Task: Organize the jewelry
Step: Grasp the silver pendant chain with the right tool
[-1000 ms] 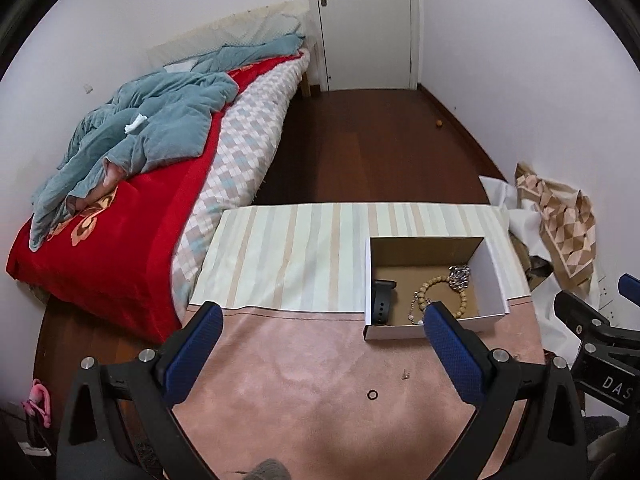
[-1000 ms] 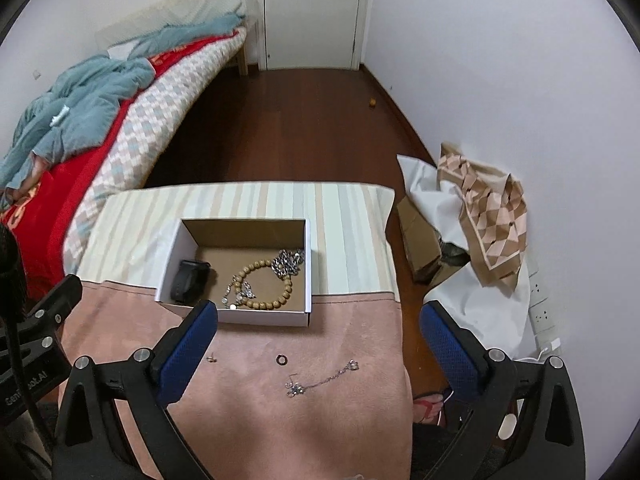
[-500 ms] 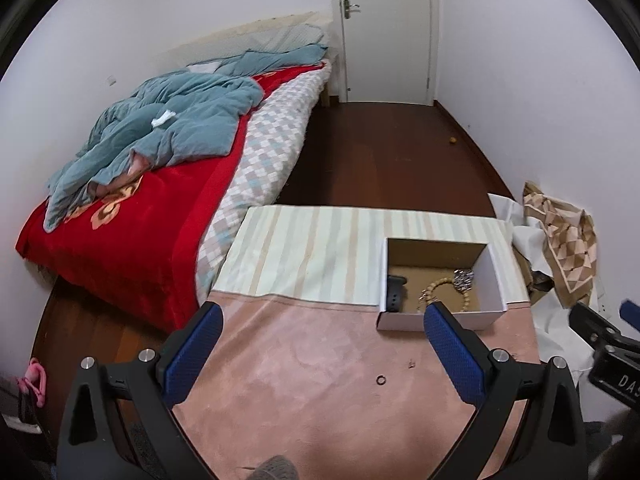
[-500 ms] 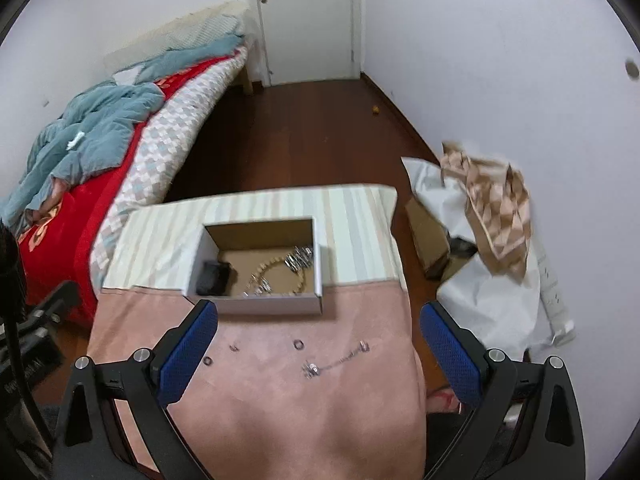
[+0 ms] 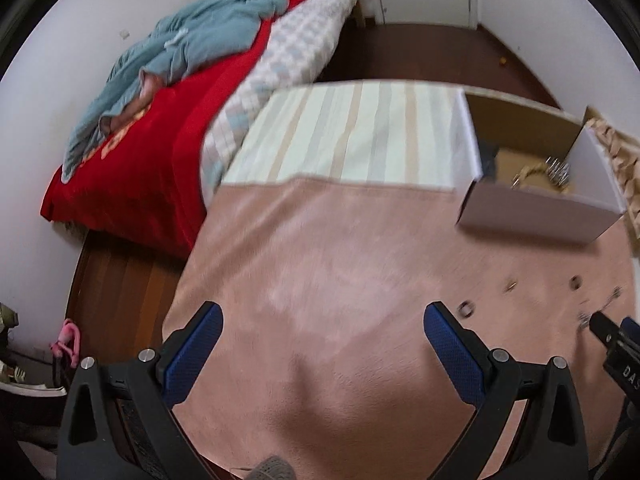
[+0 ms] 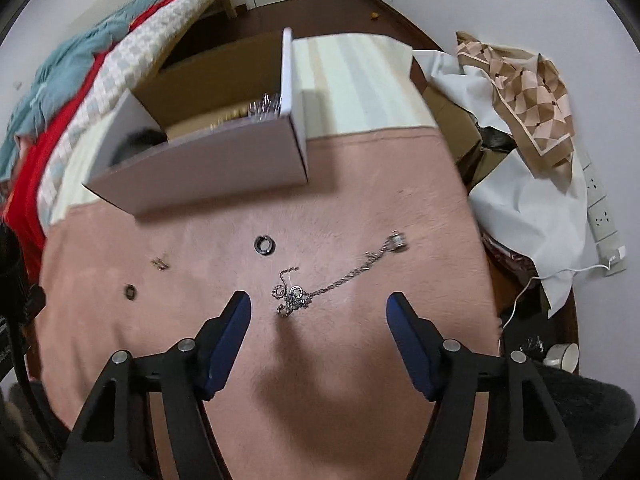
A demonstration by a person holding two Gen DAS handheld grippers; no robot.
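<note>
A white cardboard box (image 6: 224, 168) stands on the pink cloth and holds a bead bracelet, a silver piece and a black item. A silver chain (image 6: 320, 284) lies on the cloth just ahead of my open, empty right gripper (image 6: 319, 306). A black ring (image 6: 264, 245), a small ring (image 6: 130, 291) and a small clasp (image 6: 160, 264) lie to its left. My left gripper (image 5: 320, 320) is open and empty over bare cloth; the box (image 5: 536, 220) is at its far right, with small rings (image 5: 466, 309) near its right finger.
The table carries a pink cloth (image 6: 360, 360) in front and a striped cloth (image 5: 360, 136) behind. A bed with red and teal covers (image 5: 160, 120) lies left. Crumpled paper and cardboard (image 6: 520, 92) and a power strip (image 6: 600, 208) lie right on the floor.
Both grippers have dropped low toward the table and moved forward. The right gripper now hovers just behind the silver chain. Both stay open.
</note>
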